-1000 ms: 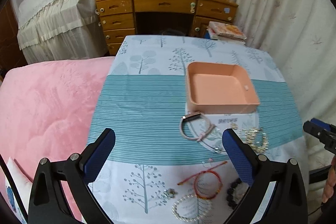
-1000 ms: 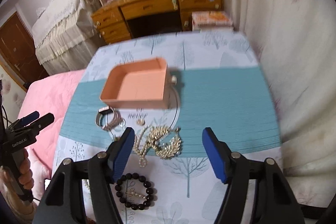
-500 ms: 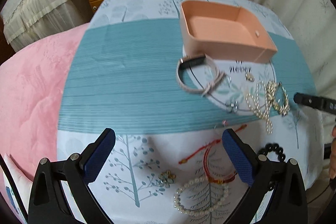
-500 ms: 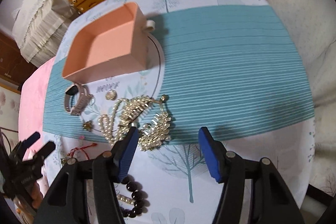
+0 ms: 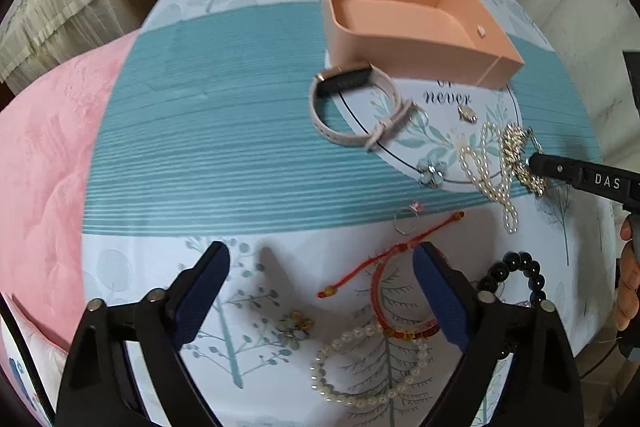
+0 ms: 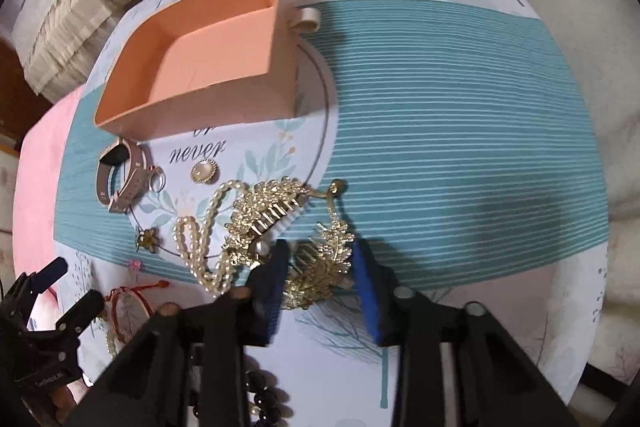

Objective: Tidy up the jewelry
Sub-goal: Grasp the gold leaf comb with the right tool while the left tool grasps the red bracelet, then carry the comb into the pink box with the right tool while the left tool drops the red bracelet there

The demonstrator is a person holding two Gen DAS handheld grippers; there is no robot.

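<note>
Right gripper [image 6: 320, 279]: jaws closing, straddling a gold leaf hair comb [image 6: 320, 267]; whether the pads press it yet cannot be told. A second gold comb [image 6: 264, 211] lies at its 10 o'clock, touching a pearl strand [image 6: 200, 247]. Left gripper [image 5: 320, 291]: jaws spread wide and closing, low over the tablecloth [image 5: 208, 131], the red cord bracelet [image 5: 396, 291] by its right pad. The pink tray [image 5: 404, 43], at 12 o'clock, holds no jewelry; a watch [image 5: 352, 107] sits just beside its near wall.
</note>
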